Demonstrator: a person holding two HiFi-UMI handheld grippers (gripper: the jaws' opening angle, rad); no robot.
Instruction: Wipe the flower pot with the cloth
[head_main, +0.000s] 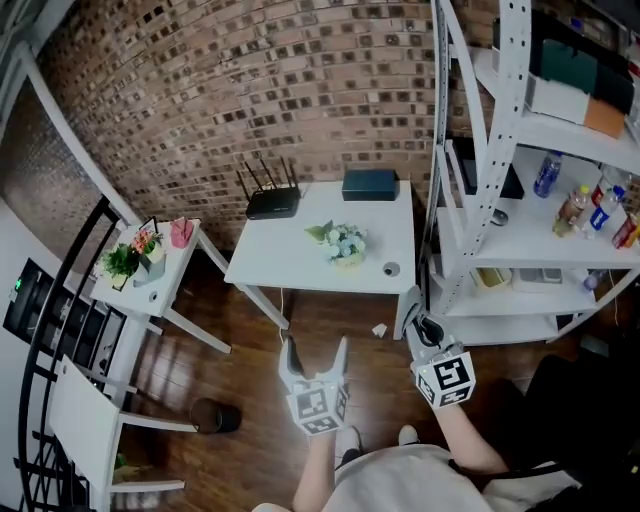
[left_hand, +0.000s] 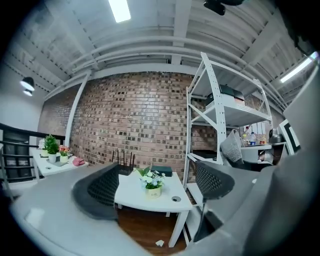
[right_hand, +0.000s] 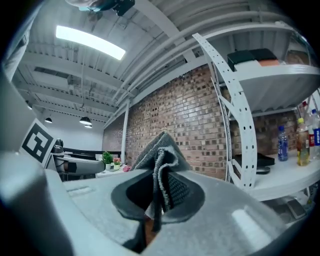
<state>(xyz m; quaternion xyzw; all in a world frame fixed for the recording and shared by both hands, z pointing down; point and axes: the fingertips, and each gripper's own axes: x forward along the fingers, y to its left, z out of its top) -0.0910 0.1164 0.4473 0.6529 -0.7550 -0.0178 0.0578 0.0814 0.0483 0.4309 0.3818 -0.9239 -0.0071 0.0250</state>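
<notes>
Hovering short of the white table's (head_main: 290, 262) near edge over bare wood floor, the left gripper (head_main: 315, 350) has its mesh-padded jaws apart on nothing, while the right gripper (head_main: 420, 320) pinches a folded grey knit cloth (right_hand: 162, 167). The flower pot (head_main: 348, 252) (pale, round) sits mid-table with a router (head_main: 272, 200) behind it. White perforated shelving (head_main: 500, 150) crowds the table's right.
</notes>
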